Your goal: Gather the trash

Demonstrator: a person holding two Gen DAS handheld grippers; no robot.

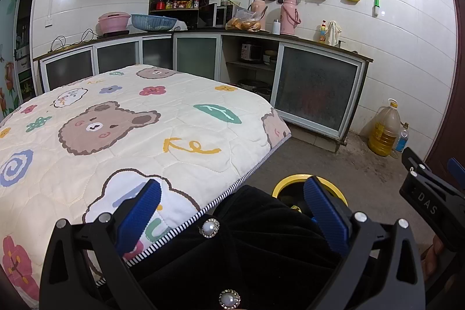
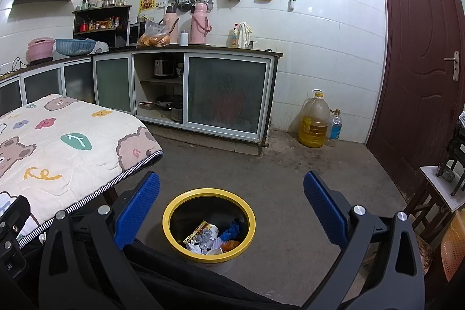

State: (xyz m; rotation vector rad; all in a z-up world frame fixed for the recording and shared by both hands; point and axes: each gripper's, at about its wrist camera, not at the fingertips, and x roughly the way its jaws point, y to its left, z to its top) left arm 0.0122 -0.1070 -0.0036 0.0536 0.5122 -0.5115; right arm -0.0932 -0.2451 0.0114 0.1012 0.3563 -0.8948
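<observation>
A yellow-rimmed trash bin [image 2: 209, 222] stands on the concrete floor beside the table. It holds crumpled paper, a white cup, a wrapper and blue scraps [image 2: 213, 236]. My right gripper [image 2: 231, 211] is open and empty, held above the bin. My left gripper [image 1: 232, 211] is open and empty over the table's near corner and my black clothing. The bin's rim [image 1: 290, 180] shows partly behind its right finger. The table has a quilted bear-print cover [image 1: 130, 130] with no loose trash visible on it.
Kitchen counter with glass-door cabinets [image 2: 226, 95] along the back wall. A large oil jug [image 2: 314, 121] and a water bottle [image 2: 334, 125] stand by the brown door [image 2: 418, 54]. A small stand [image 2: 444, 188] is at the right. The right gripper's body [image 1: 430, 193] shows at the right edge.
</observation>
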